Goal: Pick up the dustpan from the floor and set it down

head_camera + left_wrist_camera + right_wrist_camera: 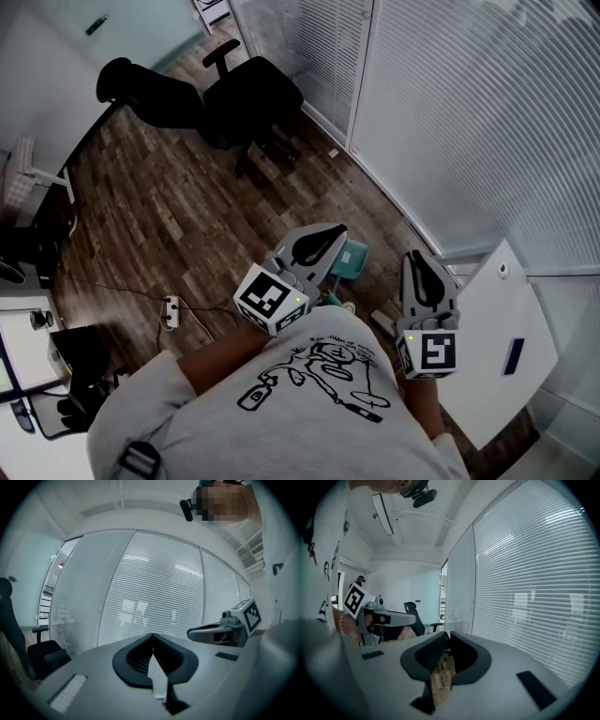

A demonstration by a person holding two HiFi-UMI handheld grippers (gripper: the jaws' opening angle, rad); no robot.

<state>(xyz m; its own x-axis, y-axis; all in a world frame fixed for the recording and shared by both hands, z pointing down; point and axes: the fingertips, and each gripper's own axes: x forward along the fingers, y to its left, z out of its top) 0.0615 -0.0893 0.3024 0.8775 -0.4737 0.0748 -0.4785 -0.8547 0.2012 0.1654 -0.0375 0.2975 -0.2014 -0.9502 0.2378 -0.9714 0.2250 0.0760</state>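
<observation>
A teal dustpan [356,256] lies on the wood floor by the glass wall, partly hidden behind my left gripper [340,230]. That gripper is held level in the air above it, its jaws shut tip to tip with nothing between them [152,635]. My right gripper [416,254] hovers further right, near the white table, tilted slightly down. Its jaws [447,636] stand almost together with only a thin slit, holding nothing. Each gripper shows in the other's view: the right gripper [225,630] and the left gripper [379,618].
Two black office chairs [248,98] stand at the back on the wood floor. A white table [497,347] is at the right. Slatted blinds [450,112] line the curved glass wall. A power strip [171,312] with a cable lies on the floor at the left.
</observation>
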